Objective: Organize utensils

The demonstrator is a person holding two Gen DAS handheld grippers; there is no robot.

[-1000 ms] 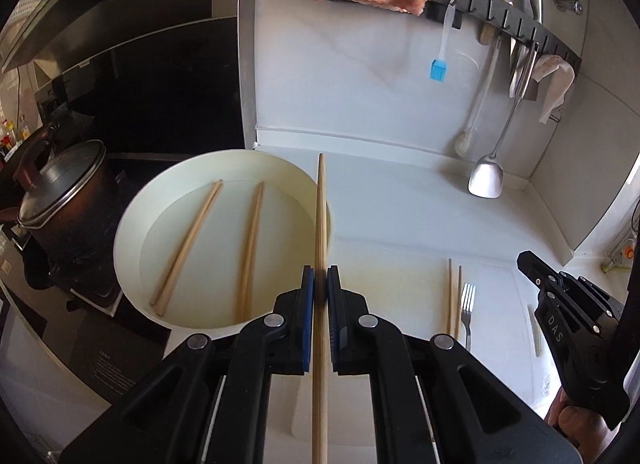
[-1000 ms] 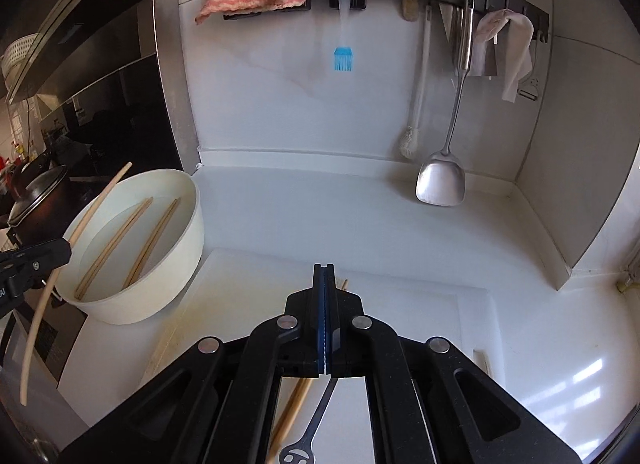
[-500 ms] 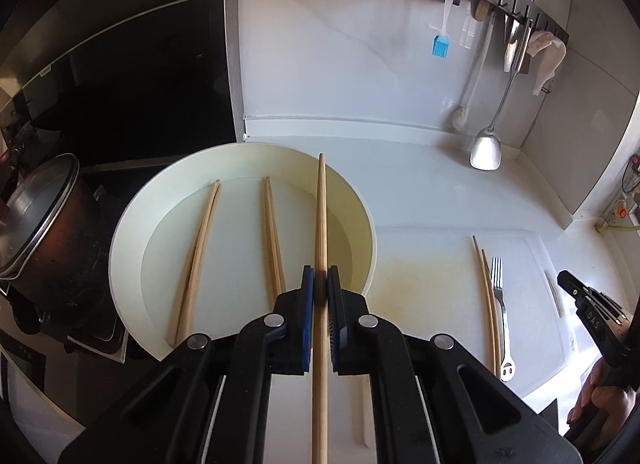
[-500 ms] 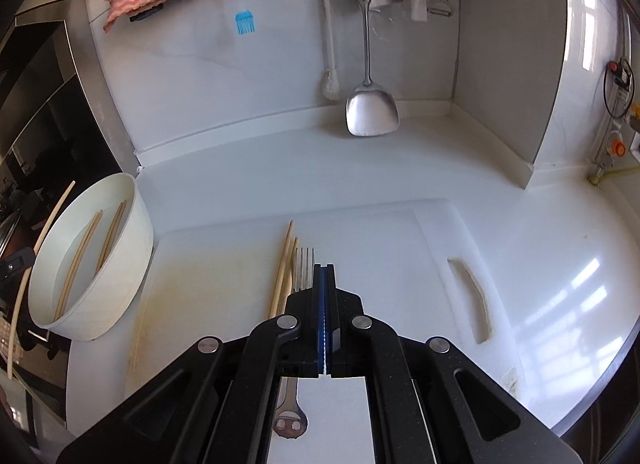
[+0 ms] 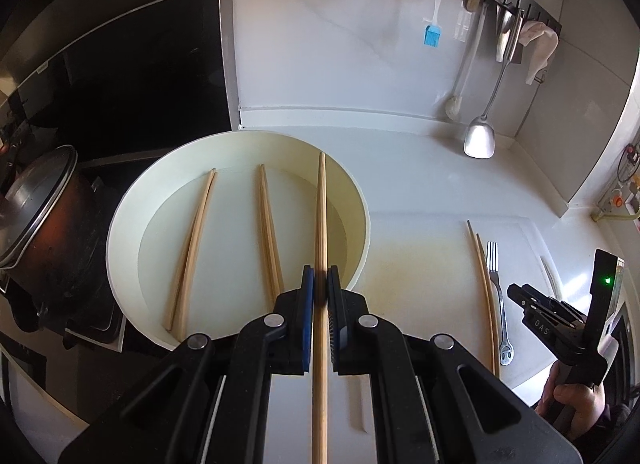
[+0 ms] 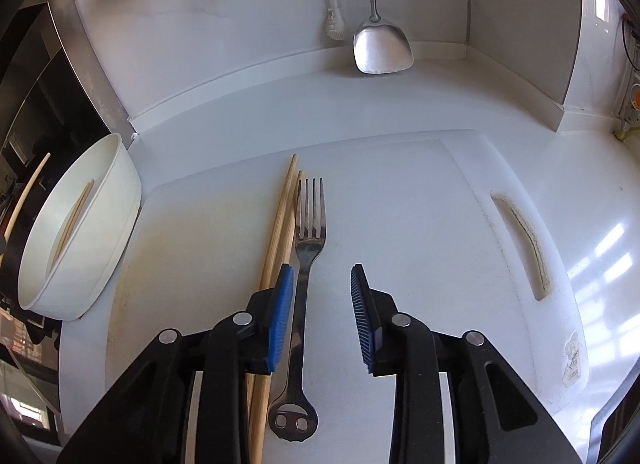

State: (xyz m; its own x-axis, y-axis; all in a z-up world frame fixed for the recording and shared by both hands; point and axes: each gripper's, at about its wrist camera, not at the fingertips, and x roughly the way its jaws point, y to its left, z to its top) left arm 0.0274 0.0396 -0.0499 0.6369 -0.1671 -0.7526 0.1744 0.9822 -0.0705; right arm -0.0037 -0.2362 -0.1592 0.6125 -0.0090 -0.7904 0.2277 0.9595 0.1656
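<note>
My left claw [image 5: 321,278] is clenched on one chopstick [image 5: 320,223], its tip over the bowl [image 5: 120,215], where four chopsticks lie. My right claw [image 6: 322,276] has just been opening, jaws apart over the fork [image 6: 308,232] on the board [image 6: 420,203], pads not pressing it. Chopstick pair [image 6: 280,215] touches fork's left side.

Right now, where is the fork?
In the right wrist view the fork lies flat on the white cutting board, just right of two chopsticks, its handle between the open right tongs.
</note>
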